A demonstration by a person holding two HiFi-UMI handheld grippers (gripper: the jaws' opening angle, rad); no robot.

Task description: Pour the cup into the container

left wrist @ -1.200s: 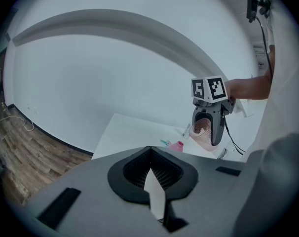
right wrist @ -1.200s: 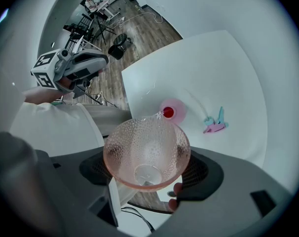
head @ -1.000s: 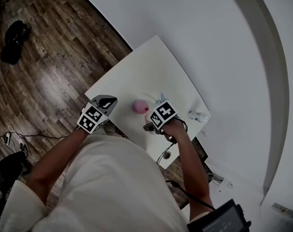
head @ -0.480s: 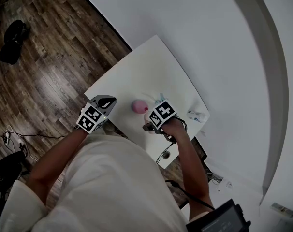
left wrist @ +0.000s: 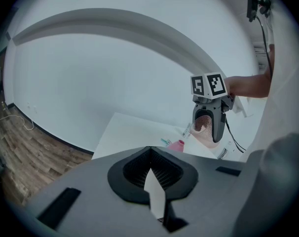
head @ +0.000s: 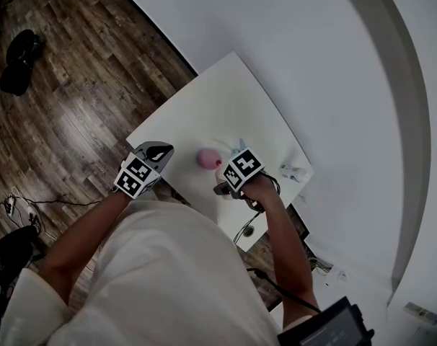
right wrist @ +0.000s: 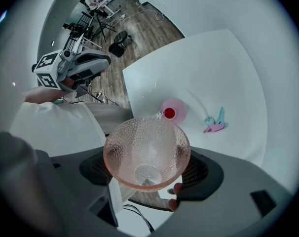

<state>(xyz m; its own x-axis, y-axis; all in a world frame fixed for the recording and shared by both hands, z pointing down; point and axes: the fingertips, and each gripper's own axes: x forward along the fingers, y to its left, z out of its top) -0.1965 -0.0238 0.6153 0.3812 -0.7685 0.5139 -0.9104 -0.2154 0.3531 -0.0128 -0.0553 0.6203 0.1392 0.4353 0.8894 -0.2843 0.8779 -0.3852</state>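
The right gripper [right wrist: 148,168] clamps the pink glass cup [right wrist: 147,149] over the table's [right wrist: 213,68] near edge, rim just beside the pink container [right wrist: 174,111], seemingly placed for pouring. The left gripper [left wrist: 153,191] hangs closed and empty.

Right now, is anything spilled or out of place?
Nothing stands out: no spill shows on the white table. The tilted pink cup has its rim near the mouth of the upright pink container.
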